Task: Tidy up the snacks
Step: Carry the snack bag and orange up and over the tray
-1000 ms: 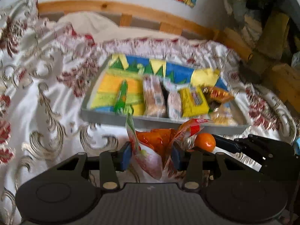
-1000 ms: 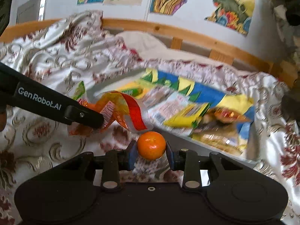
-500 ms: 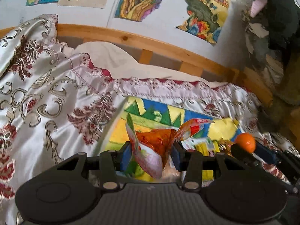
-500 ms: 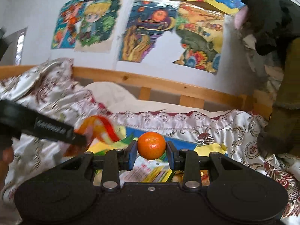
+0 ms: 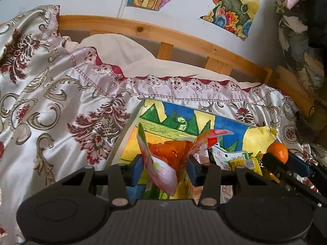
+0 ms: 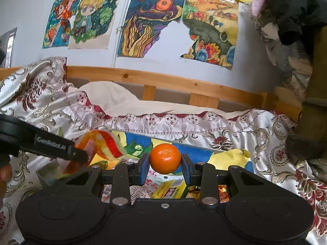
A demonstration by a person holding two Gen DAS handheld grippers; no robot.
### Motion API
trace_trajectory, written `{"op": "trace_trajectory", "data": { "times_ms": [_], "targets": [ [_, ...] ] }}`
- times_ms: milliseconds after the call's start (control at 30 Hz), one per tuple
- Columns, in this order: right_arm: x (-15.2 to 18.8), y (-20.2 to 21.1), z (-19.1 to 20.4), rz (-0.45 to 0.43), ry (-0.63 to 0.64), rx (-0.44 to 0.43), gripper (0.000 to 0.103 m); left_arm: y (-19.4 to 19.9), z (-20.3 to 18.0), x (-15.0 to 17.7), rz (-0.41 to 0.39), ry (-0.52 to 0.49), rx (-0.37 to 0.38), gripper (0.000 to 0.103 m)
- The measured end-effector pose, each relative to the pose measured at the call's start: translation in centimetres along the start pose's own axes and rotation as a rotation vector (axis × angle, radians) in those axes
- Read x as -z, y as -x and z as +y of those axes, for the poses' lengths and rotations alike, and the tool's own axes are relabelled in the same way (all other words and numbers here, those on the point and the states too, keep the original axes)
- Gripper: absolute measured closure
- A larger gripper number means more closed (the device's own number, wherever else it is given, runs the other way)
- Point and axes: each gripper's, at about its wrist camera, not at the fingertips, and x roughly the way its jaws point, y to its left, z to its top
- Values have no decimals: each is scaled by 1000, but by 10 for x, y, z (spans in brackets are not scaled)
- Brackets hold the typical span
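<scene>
Left gripper (image 5: 165, 168): my blue pads pinch a crinkled orange snack packet (image 5: 169, 153), its red-and-white flap sticking up to the right. It sits centre-low in the left wrist view, held above the tray (image 5: 122, 143), a shallow grey-rimmed one lined with a bright painted sheet of green peaks, blue and yellow.

Right gripper (image 6: 165, 168): pads pressed on either side of a small mandarin (image 6: 165, 158), centre of the right wrist view, also over the tray. In the left wrist view the same mandarin (image 5: 278, 151) shows at the right edge.

Tray contents, lower right of the left wrist view: a green-and-white packet (image 5: 231, 156) and a yellow packet (image 5: 248, 163), lying close together; further wrappers below are too hidden to name.

Tray rests on a bed under a satin bedspread (image 5: 51, 112) with red and gold scrollwork. Wooden bed rail (image 5: 143, 28) behind; coloured drawings (image 6: 143, 20) on the wall in the upper frame.
</scene>
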Motion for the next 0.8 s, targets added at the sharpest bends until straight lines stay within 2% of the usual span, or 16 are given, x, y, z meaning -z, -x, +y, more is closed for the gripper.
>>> {"op": "trace_trajectory", "data": {
  "times_ms": [233,800],
  "targets": [
    [7,-14,6,41,18,-11,68,-15,4,-2,12,20,6,54],
    [19,-27,14,118,38,-34,67,-24,-6,2,31,-42,10,53]
  ]
}}
